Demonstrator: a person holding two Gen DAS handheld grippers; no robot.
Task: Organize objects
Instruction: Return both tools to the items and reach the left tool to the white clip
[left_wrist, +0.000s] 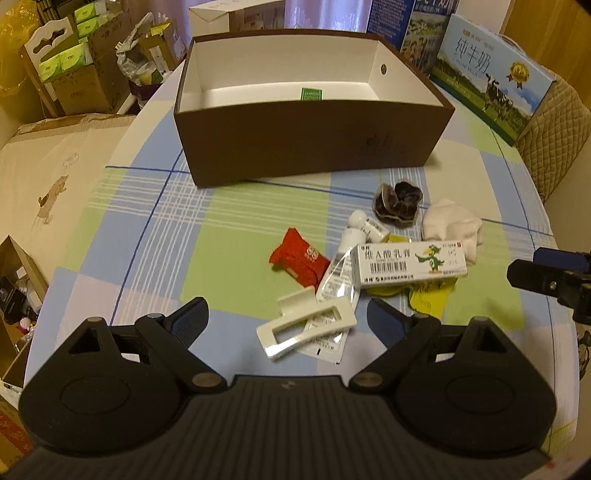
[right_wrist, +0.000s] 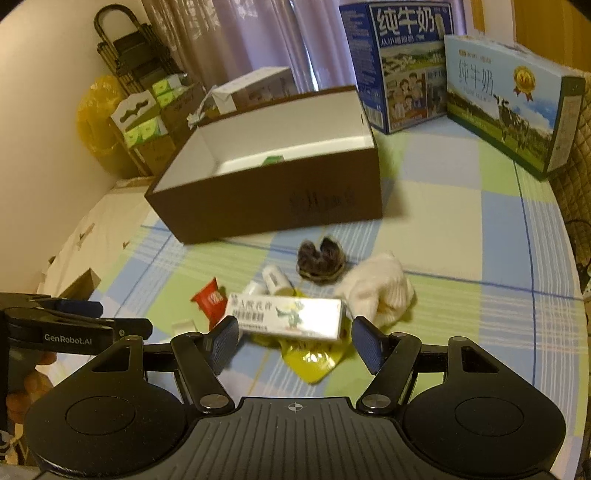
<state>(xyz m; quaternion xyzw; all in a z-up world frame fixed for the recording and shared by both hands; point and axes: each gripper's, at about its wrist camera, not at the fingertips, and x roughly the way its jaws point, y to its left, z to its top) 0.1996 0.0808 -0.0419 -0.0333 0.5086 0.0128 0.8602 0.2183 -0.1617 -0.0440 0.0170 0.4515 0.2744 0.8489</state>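
An open brown box (left_wrist: 310, 147) with a white inside stands at the back of the table and holds a small green packet (left_wrist: 311, 93). In front of it lies a pile: a red packet (left_wrist: 297, 258), a white plastic frame (left_wrist: 306, 328), a clear sachet (left_wrist: 338, 280), a white ointment carton (left_wrist: 410, 264), small white bottles (left_wrist: 365, 223), a dark brown bundle (left_wrist: 397, 201), a white cloth (left_wrist: 452, 227) and yellow packets (right_wrist: 314, 360). My left gripper (left_wrist: 288, 317) hangs open over the white frame. My right gripper (right_wrist: 295, 338) is open and empty, just short of the ointment carton (right_wrist: 288, 317).
Two blue milk cartons (right_wrist: 399, 62) (left_wrist: 491, 74) stand at the back right on the checked tablecloth (left_wrist: 229, 258). Cardboard boxes and a rack (left_wrist: 74, 62) crowd the floor to the left. A quilted chair back (left_wrist: 554, 129) is at the far right.
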